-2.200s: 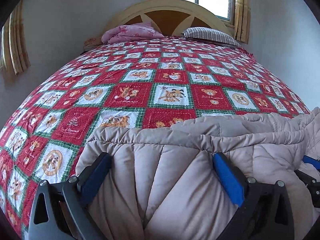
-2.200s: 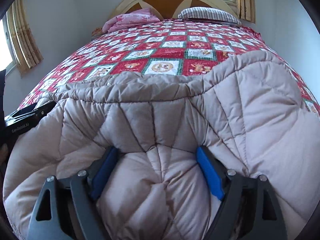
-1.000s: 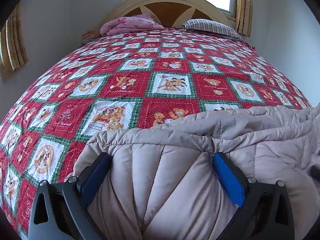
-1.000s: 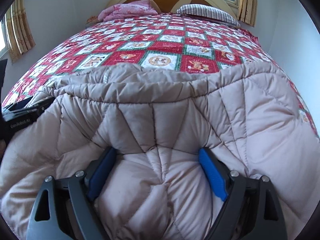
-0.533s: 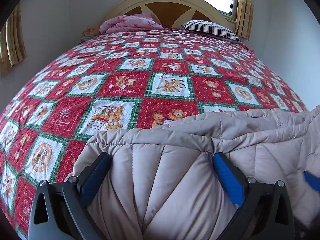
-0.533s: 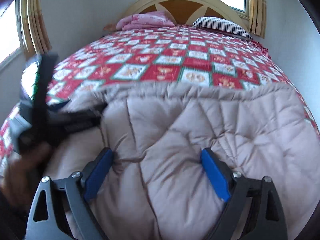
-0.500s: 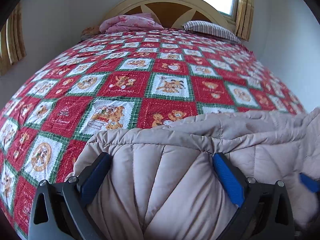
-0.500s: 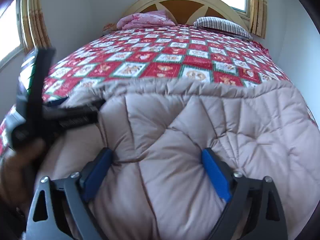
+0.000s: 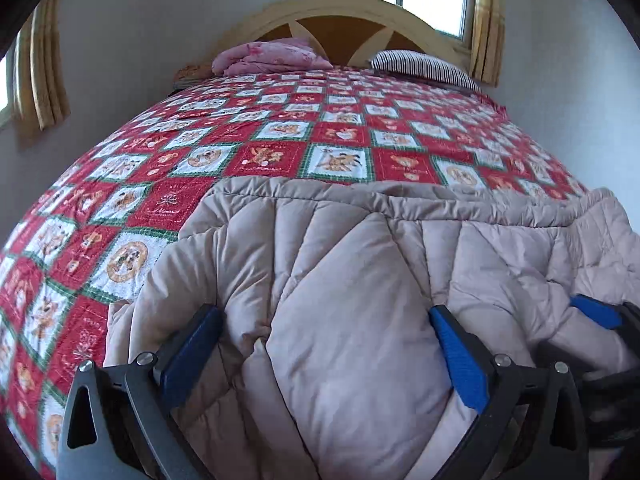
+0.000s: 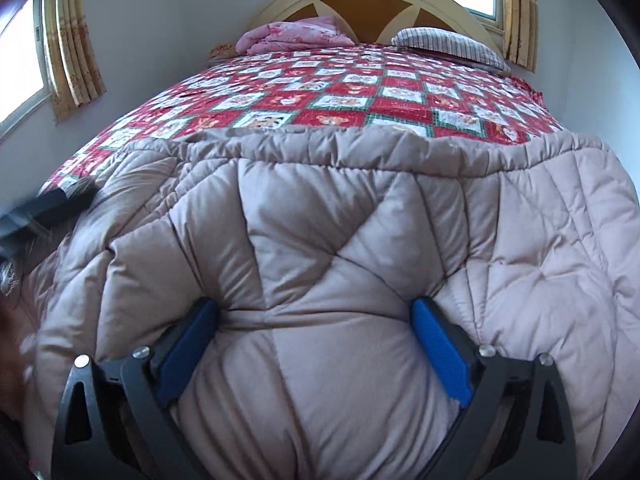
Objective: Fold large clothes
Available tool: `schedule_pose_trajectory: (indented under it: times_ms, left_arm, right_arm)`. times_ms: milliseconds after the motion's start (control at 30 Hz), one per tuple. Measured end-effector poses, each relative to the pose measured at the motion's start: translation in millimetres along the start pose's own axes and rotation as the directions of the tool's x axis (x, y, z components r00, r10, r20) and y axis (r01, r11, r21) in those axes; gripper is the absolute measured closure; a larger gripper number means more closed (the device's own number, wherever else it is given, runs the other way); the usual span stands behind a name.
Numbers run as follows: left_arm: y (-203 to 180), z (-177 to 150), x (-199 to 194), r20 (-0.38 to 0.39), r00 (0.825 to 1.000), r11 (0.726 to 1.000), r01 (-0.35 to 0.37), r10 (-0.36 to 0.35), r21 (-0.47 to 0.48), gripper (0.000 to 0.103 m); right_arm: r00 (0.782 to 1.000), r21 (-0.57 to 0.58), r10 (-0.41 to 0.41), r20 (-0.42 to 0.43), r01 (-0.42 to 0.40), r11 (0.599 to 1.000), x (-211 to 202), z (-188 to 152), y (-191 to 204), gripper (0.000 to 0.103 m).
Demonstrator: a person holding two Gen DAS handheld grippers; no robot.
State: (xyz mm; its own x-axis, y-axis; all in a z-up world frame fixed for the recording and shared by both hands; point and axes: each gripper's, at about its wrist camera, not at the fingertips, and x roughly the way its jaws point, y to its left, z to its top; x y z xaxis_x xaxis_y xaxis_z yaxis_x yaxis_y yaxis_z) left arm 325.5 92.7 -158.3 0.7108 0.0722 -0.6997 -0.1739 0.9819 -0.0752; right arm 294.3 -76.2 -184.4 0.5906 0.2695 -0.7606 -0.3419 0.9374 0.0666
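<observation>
Puffy coat (image 10: 340, 240) lies on bed (image 9: 280, 136).
Right gripper (image 10: 316, 344) jaws are opening around it; left gripper (image 9: 324, 344) is wide open too. Grab edges evenly.

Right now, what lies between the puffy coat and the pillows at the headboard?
Only bare red patchwork quilt, in both views, between coat and pillows.

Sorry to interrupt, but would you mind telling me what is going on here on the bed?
A person is folding a puffy beige quilted coat on a bed with a red patchwork bedspread, using handheld tongs in each hand. Both the left tongs and the right tongs sit wide over the coat's padding; the right ones are opening, with padding bulging between them. The coat lies bunched at the near end, and the fold is not finished.
</observation>
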Motion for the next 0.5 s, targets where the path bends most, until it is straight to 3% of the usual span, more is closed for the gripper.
schedule_pose_trajectory:
  times_ms: [133,200,267,333,400,500]
  left_arm:
    - [-8.0,-2.5,4.6,0.002,1.000,0.999,-0.025,0.025,0.045,0.001]
    - [-9.4,-3.2,6.4,0.004,0.999,0.998,-0.032,0.032,0.055,0.001]
    - [-8.3,-4.9,7.1,0.003,0.999,0.998,-0.033,0.033,0.056,0.001]
    - [-7.4,-5.2,7.3,0.003,0.999,0.998,-0.033,0.033,0.056,0.001]
    - [-9.1,-5.6,8.5,0.003,0.999,0.997,-0.032,0.032,0.065,0.001]
    - [-13.5,-6.2,9.3,0.006,0.999,0.996,-0.045,0.045,0.082,0.001]
  right_arm:
    - [0.996,0.026,0.091,0.012,-0.091,0.995,-36.2,7.0,-20.0,0.011]
    - [0.988,0.055,0.122,0.092,-0.127,0.990,-67.6,16.7,-38.8,0.010]
    - [0.976,0.059,0.072,0.205,-0.085,0.995,-94.8,33.2,-64.6,0.003]
    - [0.964,0.108,-0.057,0.260,0.030,0.994,-99.8,47.9,-96.5,0.000]
    - [0.970,0.182,-0.145,0.196,0.109,0.977,-79.2,55.2,-137.4,0.000]
    - [0.991,0.319,-0.129,-0.014,0.127,0.939,-18.1,34.8,-193.4,0.002]
